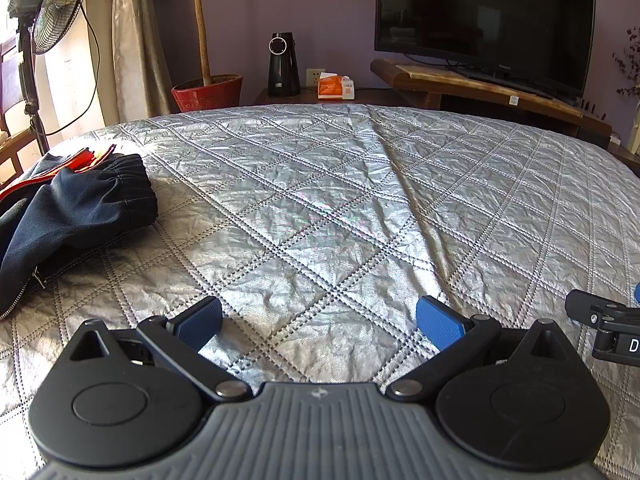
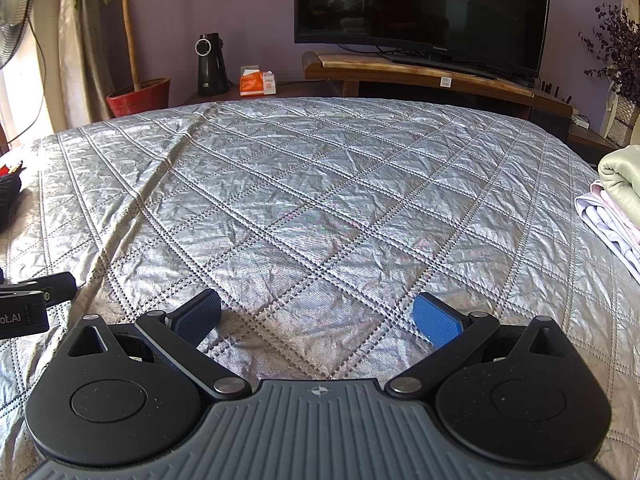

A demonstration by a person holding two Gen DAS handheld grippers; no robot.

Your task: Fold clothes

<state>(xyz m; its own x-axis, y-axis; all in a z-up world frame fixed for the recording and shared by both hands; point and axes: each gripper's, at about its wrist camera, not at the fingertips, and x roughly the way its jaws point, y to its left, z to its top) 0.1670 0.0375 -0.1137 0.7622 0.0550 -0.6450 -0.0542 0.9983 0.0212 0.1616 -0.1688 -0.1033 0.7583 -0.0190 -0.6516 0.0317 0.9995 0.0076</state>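
A crumpled navy garment (image 1: 76, 208) with a zipper and red-orange trim lies at the left of the silver quilted bedspread (image 1: 340, 184). My left gripper (image 1: 320, 322) hovers low over the bedspread to the right of that garment, open, with nothing between its blue pads. My right gripper (image 2: 318, 320) is also open and empty over the quilt (image 2: 320, 200). A stack of folded pale clothes (image 2: 620, 208), green on top of pink and white, sits at the right edge of the bed. Each gripper's side shows in the other's view.
Beyond the bed stand a television (image 1: 484, 20) on a wooden stand (image 1: 480, 84), a black appliance (image 1: 283, 64), an orange tissue box (image 1: 334, 86), a potted tree in a red pot (image 1: 208, 94) and a floor fan (image 1: 52, 4) at the left.
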